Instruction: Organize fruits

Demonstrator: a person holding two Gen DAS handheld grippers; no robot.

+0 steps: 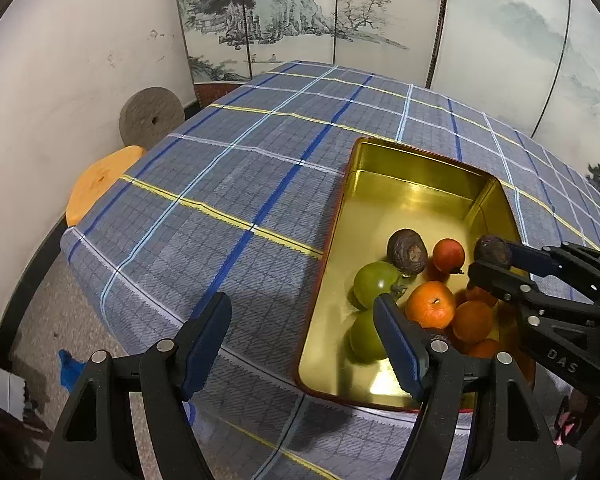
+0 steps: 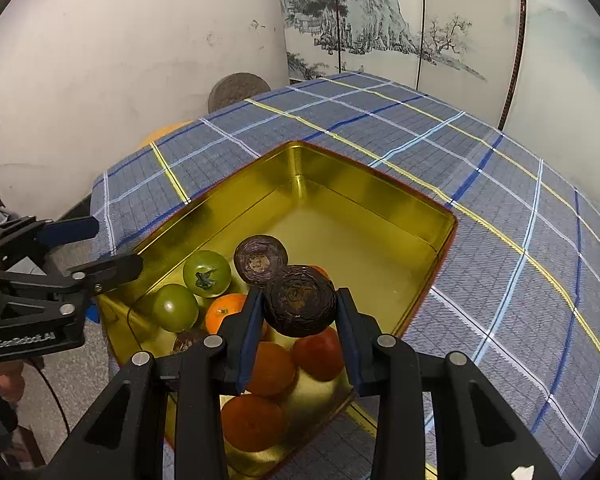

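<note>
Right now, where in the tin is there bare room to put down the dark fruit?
The far half of the tin is bare, bordered by its back walls. The near end is crowded: green fruits, oranges and another dark fruit. The right gripper grips the dark fruit.

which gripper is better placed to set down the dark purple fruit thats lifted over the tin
Right. The right gripper is already shut on the dark purple fruit, held above the gold tin. The left gripper is open and holds nothing, beside the tin's near left wall.
</note>
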